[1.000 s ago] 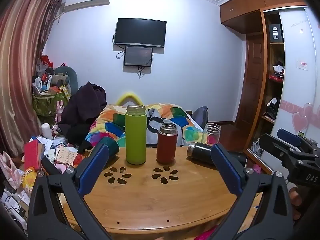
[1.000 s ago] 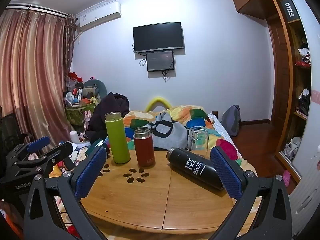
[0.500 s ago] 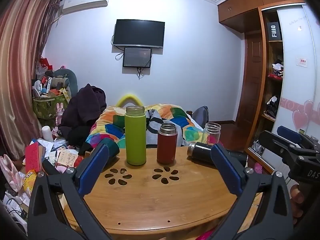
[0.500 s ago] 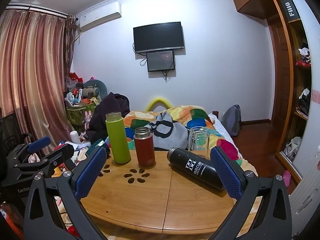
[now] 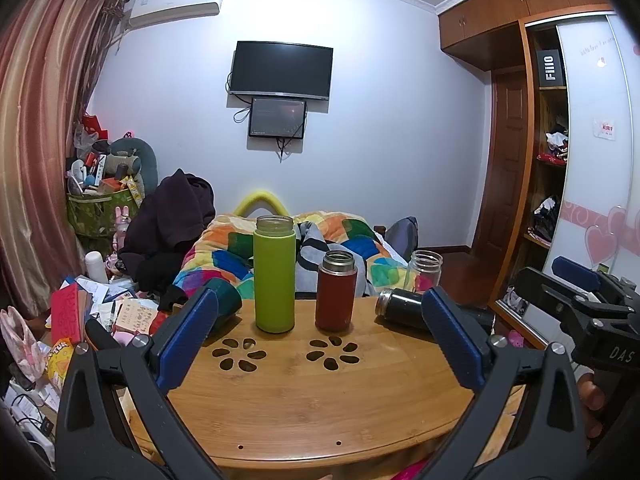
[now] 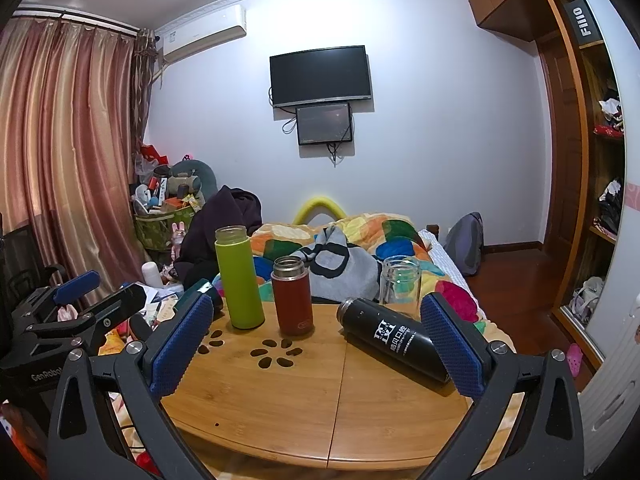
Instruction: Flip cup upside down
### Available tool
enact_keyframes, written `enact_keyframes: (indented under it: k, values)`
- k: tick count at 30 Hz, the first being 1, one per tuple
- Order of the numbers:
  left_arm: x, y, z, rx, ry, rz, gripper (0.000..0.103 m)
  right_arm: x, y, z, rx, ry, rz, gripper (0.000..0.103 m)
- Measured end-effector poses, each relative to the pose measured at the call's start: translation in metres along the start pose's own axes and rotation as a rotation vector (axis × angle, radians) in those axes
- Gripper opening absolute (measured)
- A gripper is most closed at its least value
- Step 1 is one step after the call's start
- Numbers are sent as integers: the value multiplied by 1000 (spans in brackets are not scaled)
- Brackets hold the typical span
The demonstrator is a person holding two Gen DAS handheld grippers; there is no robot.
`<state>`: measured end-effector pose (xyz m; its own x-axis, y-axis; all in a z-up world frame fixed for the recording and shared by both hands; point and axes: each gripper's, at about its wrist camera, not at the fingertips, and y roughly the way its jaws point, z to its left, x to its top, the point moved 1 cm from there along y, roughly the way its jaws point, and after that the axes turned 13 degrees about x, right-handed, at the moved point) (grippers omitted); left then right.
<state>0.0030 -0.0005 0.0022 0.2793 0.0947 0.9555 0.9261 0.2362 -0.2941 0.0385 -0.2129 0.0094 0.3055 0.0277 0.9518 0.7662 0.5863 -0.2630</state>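
Nothing of the flip looks done yet: on the tabletop (image 6: 360,408) stand, from left to right, the green cup (image 6: 239,278), the red cup (image 6: 292,296) and the clear glass cup (image 6: 400,286), all mouth up, while the black cup (image 6: 392,338) lies on its side near the right edge. The left tongs (image 5: 320,342) and the right tongs (image 6: 316,344) both gape wide and empty, short of every cup, so choosing one, gripping and turning it all remain.
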Motion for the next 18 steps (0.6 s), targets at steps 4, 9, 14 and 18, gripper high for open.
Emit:
enact_keyframes:
  k: [4,9,14,18]
  values:
    - [0,0,0,1,1,-1,103,-2,-3,-4,0,0,0,103]
    - [1,0,0,2,-2,-1,103,-2,1,-1,2,-2,-1,103]
    - [1,0,0,1,-1,-2,103,-4,2,0,5,-4,-1,103]
    - [0,0,1,1,-2,-3,103,-4,2,2,6,-3,1,103]
